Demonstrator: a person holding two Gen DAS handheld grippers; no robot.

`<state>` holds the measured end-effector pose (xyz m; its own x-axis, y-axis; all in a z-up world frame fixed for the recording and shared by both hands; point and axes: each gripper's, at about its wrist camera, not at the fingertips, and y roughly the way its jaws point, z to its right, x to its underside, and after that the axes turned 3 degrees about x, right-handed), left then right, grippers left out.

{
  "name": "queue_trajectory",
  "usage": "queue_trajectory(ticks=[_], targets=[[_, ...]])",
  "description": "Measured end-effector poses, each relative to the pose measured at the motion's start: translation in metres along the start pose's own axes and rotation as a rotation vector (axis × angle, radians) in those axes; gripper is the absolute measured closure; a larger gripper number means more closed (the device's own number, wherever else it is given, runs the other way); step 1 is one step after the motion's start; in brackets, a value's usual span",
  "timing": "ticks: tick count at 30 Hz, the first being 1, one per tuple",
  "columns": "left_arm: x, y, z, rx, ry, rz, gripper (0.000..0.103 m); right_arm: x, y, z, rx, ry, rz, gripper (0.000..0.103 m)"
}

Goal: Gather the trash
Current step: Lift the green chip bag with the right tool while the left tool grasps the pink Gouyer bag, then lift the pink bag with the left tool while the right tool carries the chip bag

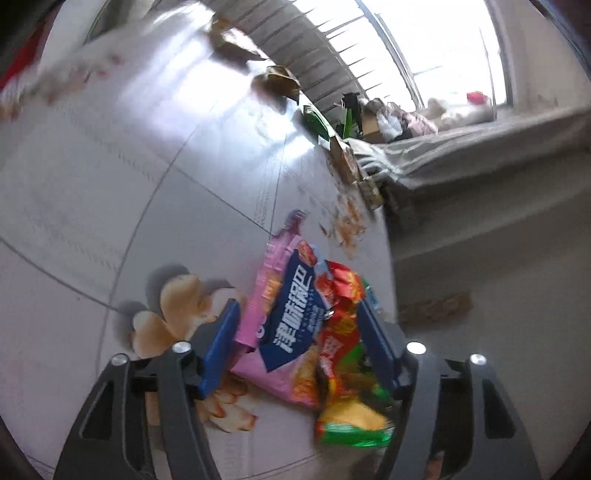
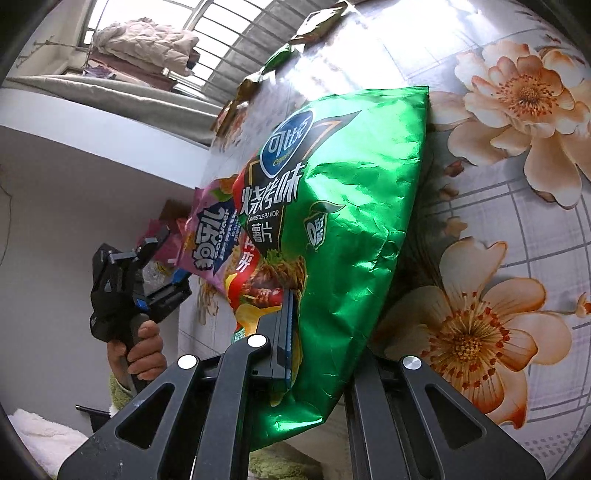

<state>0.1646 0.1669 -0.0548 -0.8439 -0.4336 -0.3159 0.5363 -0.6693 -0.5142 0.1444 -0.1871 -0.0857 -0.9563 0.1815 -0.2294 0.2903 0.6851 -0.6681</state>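
Observation:
My right gripper (image 2: 295, 301) is shut on a big green chip bag (image 2: 351, 221), which stands up over the floral table (image 2: 517, 258); the bag hides its far finger. A pink snack bag (image 1: 264, 269) with a blue label and a red and green bag (image 1: 343, 295) lie at the table's edge between the blue pads of my left gripper (image 1: 299, 306). Those jaws stand wide around both bags without squeezing them. In the right wrist view a hand (image 2: 144, 350) holds the left gripper (image 2: 166, 262) beside the pink bag (image 2: 210, 221).
More wrappers lie along the table's far edge: a brown one (image 1: 280, 79) and a green one (image 1: 314, 122), with another (image 2: 317, 22) seen from the right wrist. The table drops off to a white wall (image 1: 480, 295). A bed with bedding (image 2: 144, 48) stands by the window.

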Motion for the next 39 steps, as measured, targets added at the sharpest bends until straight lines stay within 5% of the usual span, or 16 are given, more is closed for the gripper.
queue_trajectory(ticks=[6, 12, 17, 24, 30, 39], targets=[[0.009, 0.013, 0.005, -0.13, 0.099, -0.029, 0.041, 0.001, -0.001, 0.005, -0.008, 0.007, -0.001, 0.098], [0.013, 0.015, 0.0, -0.101, 0.102, -0.029, 0.05, 0.002, -0.003, 0.006, -0.01, 0.009, 0.0, 0.098], [0.01, 0.016, -0.004, -0.166, 0.08, -0.017, 0.072, 0.004, -0.003, 0.008, -0.024, 0.015, 0.0, 0.098], [0.014, 0.021, 0.011, -0.344, 0.226, 0.008, 0.094, 0.007, -0.01, 0.007, -0.051, 0.022, 0.008, 0.099], [0.017, 0.009, 0.028, -0.344, 0.289, 0.055, 0.099, 0.009, -0.029, 0.001, -0.102, 0.018, 0.05, 0.101], [0.014, -0.023, 0.076, -0.232, 0.383, 0.151, 0.101, 0.014, -0.087, -0.004, -0.171, 0.008, 0.183, 0.102]])
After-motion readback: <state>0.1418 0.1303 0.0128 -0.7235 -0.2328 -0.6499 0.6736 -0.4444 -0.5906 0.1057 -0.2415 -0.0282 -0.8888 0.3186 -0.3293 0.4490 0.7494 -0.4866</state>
